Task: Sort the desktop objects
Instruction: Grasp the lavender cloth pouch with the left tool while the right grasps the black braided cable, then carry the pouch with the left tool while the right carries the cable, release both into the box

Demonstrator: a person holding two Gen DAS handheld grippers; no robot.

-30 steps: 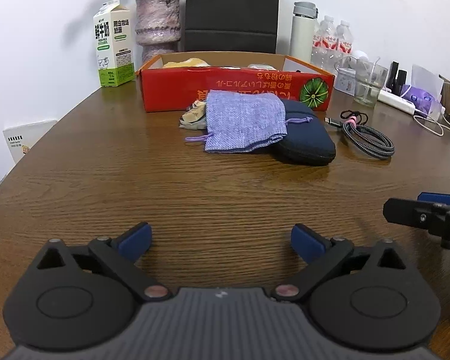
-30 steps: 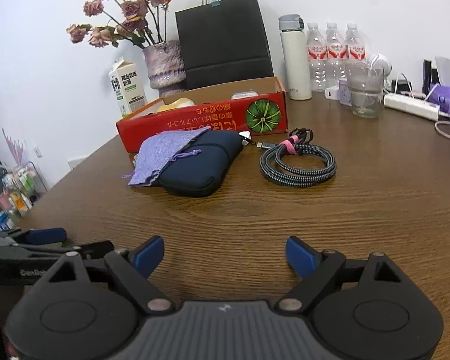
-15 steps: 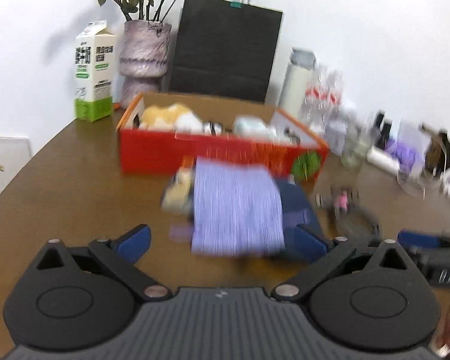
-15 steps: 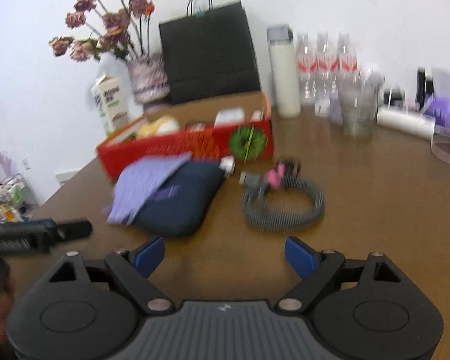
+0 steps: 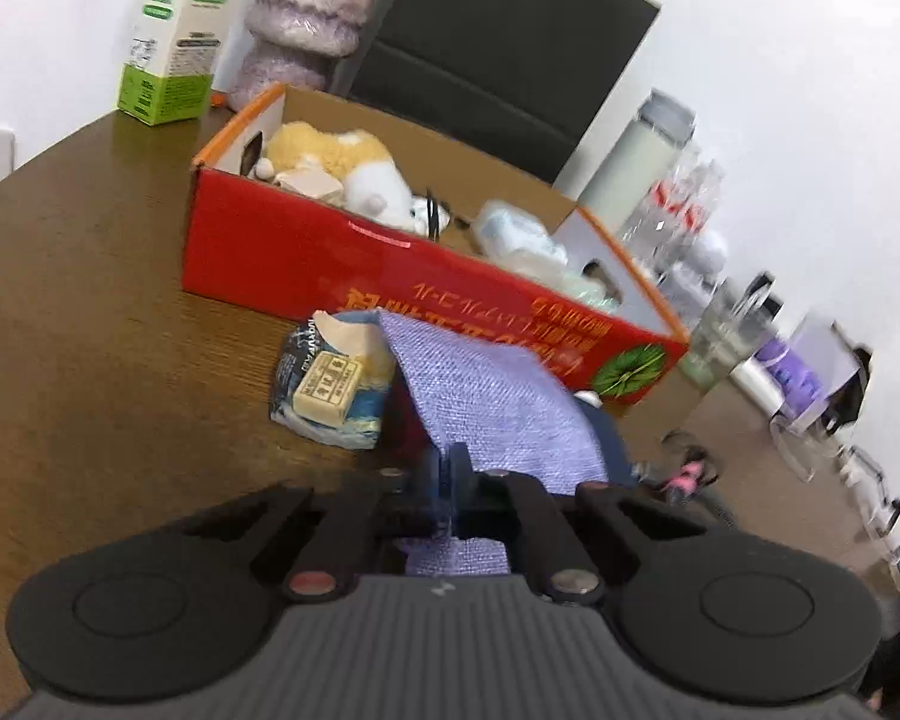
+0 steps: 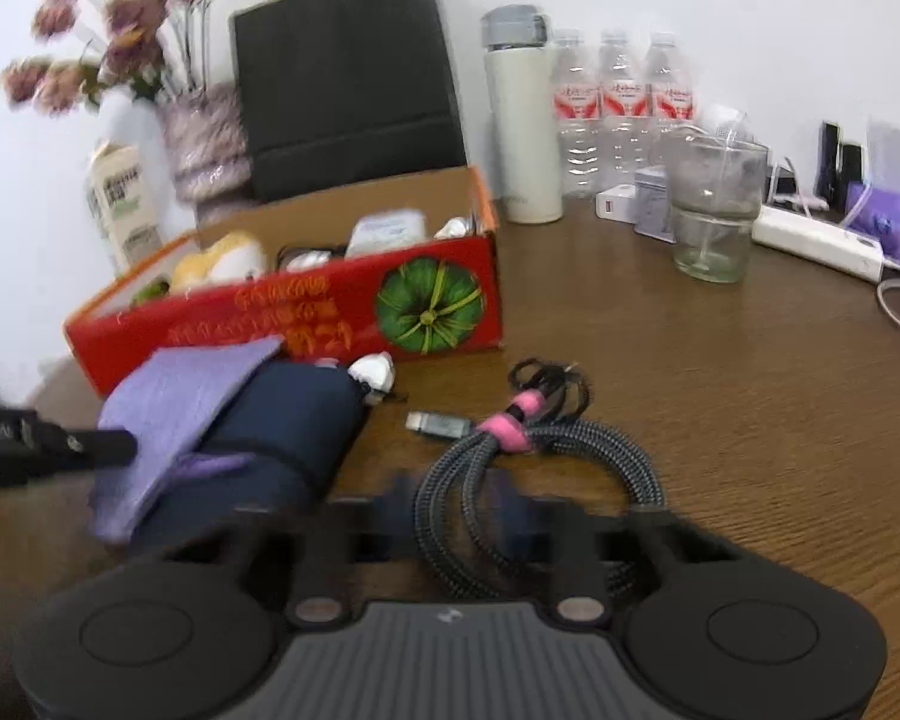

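The left gripper [image 5: 447, 483] was clenched on the near edge of the purple cloth pouch [image 5: 498, 402], its blue pads pressed together with the fabric pinched between them. The pouch rose from the jaws as a slack sheet, its long axis running forward and slightly left, away from the claw toward the red box [image 5: 306, 252], draped over the dark blue case [image 6: 282, 438] just right of the claw. As a judgement, the pouch was light, soft and non-slippery; an edge pinch sufficed, but it would sag and swing. The right gripper [image 6: 456, 519] straddled the near loop of the braided cable [image 6: 540, 462]; motion blur left it unclear whether the jaws had clamped. The cable appeared springy, best taken across the bundled strands. Its plug end pointed forward-left of the claw.
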